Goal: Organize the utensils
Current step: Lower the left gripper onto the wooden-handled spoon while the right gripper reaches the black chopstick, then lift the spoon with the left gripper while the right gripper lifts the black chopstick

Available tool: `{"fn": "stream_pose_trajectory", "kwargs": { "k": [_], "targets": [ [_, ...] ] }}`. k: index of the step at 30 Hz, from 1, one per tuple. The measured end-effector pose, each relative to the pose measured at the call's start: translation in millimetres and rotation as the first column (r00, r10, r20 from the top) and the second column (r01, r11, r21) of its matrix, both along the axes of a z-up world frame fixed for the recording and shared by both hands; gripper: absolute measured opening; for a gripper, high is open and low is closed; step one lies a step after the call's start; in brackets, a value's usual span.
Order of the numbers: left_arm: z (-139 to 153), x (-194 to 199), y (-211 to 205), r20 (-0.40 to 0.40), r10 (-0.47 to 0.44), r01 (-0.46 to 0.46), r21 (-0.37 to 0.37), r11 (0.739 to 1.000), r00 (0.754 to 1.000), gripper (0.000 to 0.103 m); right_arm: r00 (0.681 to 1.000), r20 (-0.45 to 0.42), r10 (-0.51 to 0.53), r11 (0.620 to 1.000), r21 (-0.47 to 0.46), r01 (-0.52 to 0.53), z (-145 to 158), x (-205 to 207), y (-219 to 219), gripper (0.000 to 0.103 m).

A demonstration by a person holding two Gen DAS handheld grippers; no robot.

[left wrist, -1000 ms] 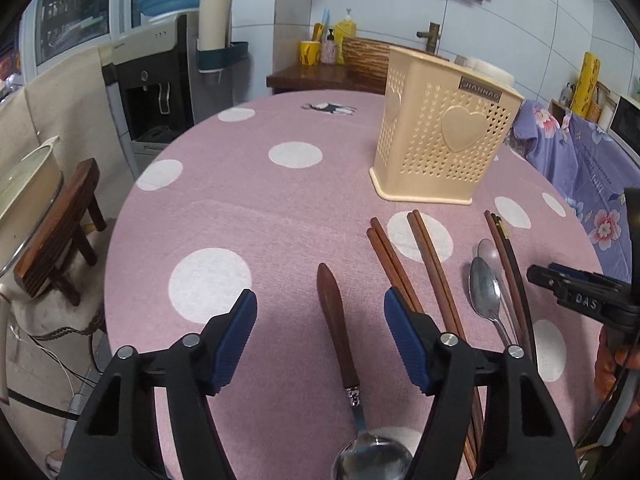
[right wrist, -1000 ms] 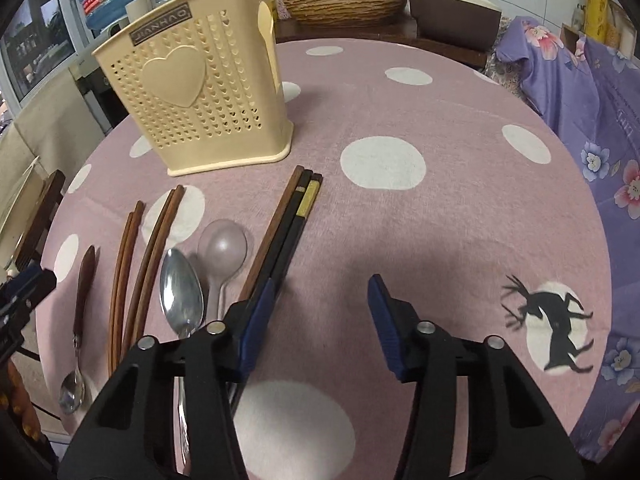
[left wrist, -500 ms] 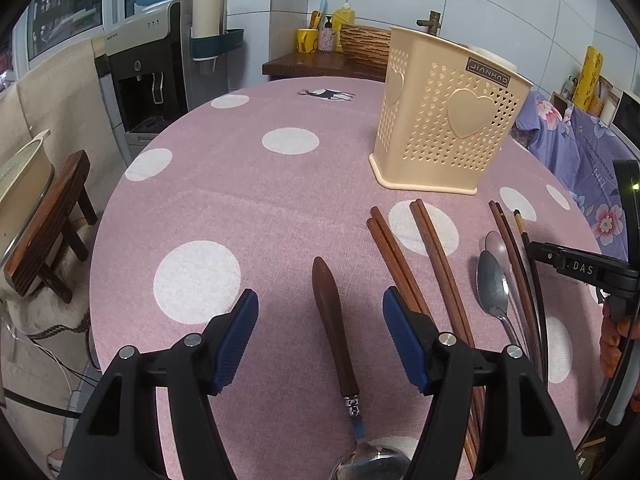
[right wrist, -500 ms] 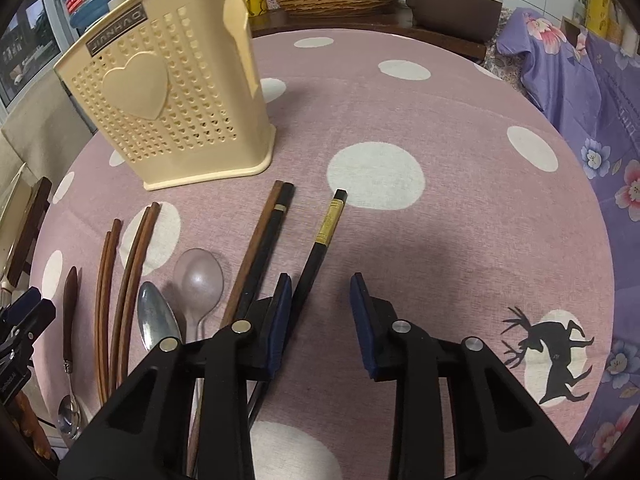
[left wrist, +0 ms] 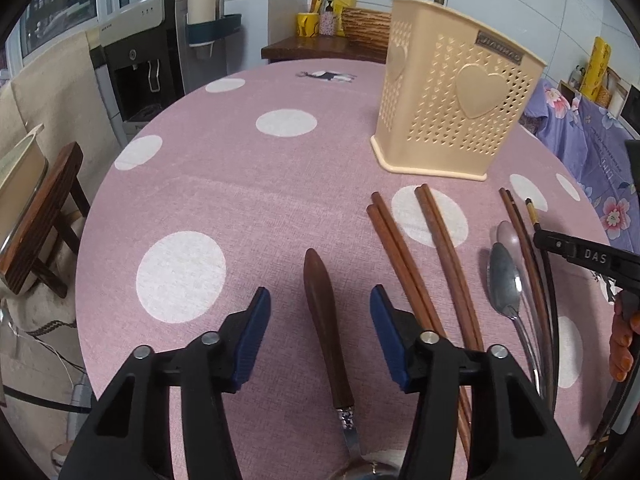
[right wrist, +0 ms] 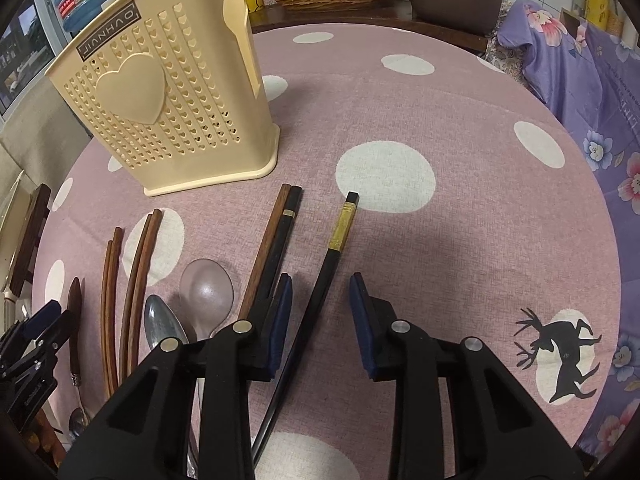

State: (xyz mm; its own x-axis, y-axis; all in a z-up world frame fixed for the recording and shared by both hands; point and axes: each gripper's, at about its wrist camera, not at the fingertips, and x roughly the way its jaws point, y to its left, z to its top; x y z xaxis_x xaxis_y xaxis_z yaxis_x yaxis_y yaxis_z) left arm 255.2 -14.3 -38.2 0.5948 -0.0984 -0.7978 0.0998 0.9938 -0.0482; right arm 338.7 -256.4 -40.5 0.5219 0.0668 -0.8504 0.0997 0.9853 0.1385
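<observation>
Left wrist view: we note left tool (left wrist: 320, 312) closing, pads clear of the wooden-handled spoon (left wrist: 322, 312) lying between them on the surface (left wrist: 240, 200).

Right wrist view: right tool (right wrist: 320, 304) part-open astride the black chopstick (right wrist: 328, 272); contact unclear.

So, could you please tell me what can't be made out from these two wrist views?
- Holder inside: both views show only its outer walls.
- Wooden-handled spoon bowl: left view, cut off by the bottom edge.
- Gold-banded chopstick tip: right view, hidden under the right gripper, and contact with the pads is unclear.
- Left gripper, jaws closing around the handle: not touching yet.
</observation>
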Motion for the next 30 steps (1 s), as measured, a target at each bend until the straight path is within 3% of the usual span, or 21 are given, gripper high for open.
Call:
{"fn": "stream_pose_trajectory", "kwargs": {
  "k": [7, 14, 17, 30],
  "targets": [
    [-5.9, 11.2, -1.5, -0.023, 0.005, -0.004, 0.039, 0.999, 1.0, 0.036, 1.0, -0.002, -0.013, 1.0, -0.01, 0.013, -0.3, 8.8, 1.6, 0.03],
    [-6.1, 14.9, -6.9, -0.017, 0.005, -0.004, 0.076, 0.997, 1.0, 0.019, 0.999, -0.004, -0.034, 0.999, -0.032, 0.034, -1.6, 21.8, 2.2, 0.019],
    [-6.0, 14.8, -7.8, -0.017, 0.003, -0.002, 0.071, 0.997, 1.0, 0.018, 0.999, 0.0, -0.052, 0.998, -0.029, 0.052, -3.1, 23.0, -1.0, 0.011],
    [0.9, 16.0, -9.9, -0.007, -0.013, 0.013, 0.025, 1.0, 1.0, 0.016, 0.998, 0.025, -0.051, 0.999, 0.009, 0.051, -4.0, 21.3, -3.7, 0.008]
  ]
}}
